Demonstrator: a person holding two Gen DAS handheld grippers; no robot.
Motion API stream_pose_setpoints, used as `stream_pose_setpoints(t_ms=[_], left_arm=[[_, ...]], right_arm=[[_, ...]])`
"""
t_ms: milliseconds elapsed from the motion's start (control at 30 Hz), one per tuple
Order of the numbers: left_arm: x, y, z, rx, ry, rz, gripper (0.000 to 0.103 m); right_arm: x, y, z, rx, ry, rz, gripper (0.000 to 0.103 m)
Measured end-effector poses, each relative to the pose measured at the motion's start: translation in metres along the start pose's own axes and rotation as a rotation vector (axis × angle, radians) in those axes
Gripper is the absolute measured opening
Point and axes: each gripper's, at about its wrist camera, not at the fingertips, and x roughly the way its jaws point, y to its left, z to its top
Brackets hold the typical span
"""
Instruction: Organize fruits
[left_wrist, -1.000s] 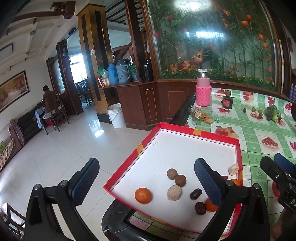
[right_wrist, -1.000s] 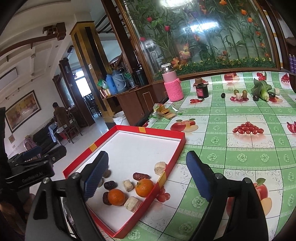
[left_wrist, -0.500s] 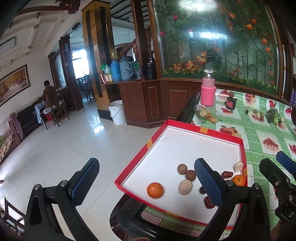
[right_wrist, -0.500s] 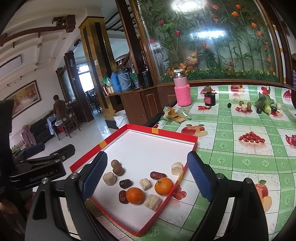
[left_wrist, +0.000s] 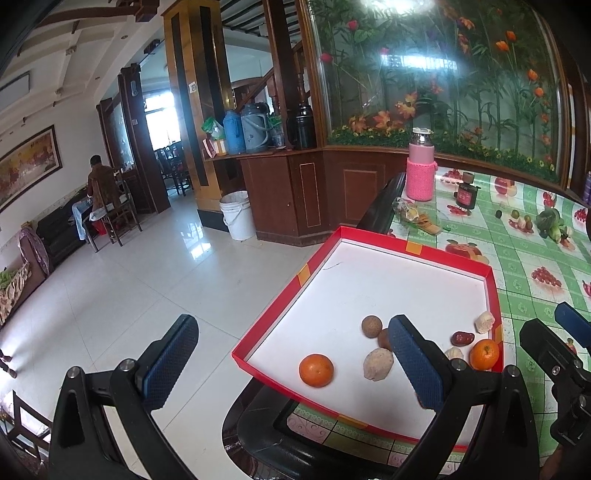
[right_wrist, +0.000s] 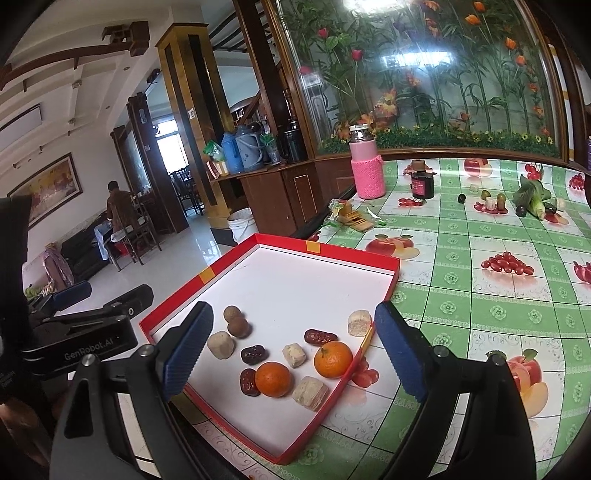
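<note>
A red-rimmed white tray (left_wrist: 406, 251) (right_wrist: 325, 253) lies at the table's left edge. In it lie two oranges (right_wrist: 272, 379) (right_wrist: 333, 359), two round brown fruits (right_wrist: 238, 327), several dark red dates (right_wrist: 320, 336) and several pale chunks (right_wrist: 310, 392). In the left wrist view one orange (left_wrist: 316, 370) sits near the tray's front-left corner and the other (left_wrist: 484, 354) by its right rim. My left gripper (left_wrist: 291, 328) is open and holds nothing, above the tray's left rim. My right gripper (right_wrist: 293, 314) hangs open over the fruit cluster, apart from it.
Farther back on the green fruit-print tablecloth (right_wrist: 480, 295) stand a pink-sleeved bottle (right_wrist: 367, 177) and a dark jar (right_wrist: 423, 184), with wrappers (right_wrist: 351, 218) and vegetables (right_wrist: 532, 199). The tray's corner juts past the dark table edge (left_wrist: 258, 413) over tiled floor. A person sits far off at left.
Both views have shifted, so the tray and fruits sit further right and more of the cluster shows between the right fingers. Both grippers stayed open. The fruits kept their places.
</note>
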Motion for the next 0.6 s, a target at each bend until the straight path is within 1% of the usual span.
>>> stream_pose_setpoints(t_ms=[600], left_arm=[[0.0007, 0.0031, -0.0019, -0.005, 0.013, -0.008, 0.103]], right_arm=[[0.0016, 0.0072, -0.0036, -0.029, 0.008, 0.002, 0.090]])
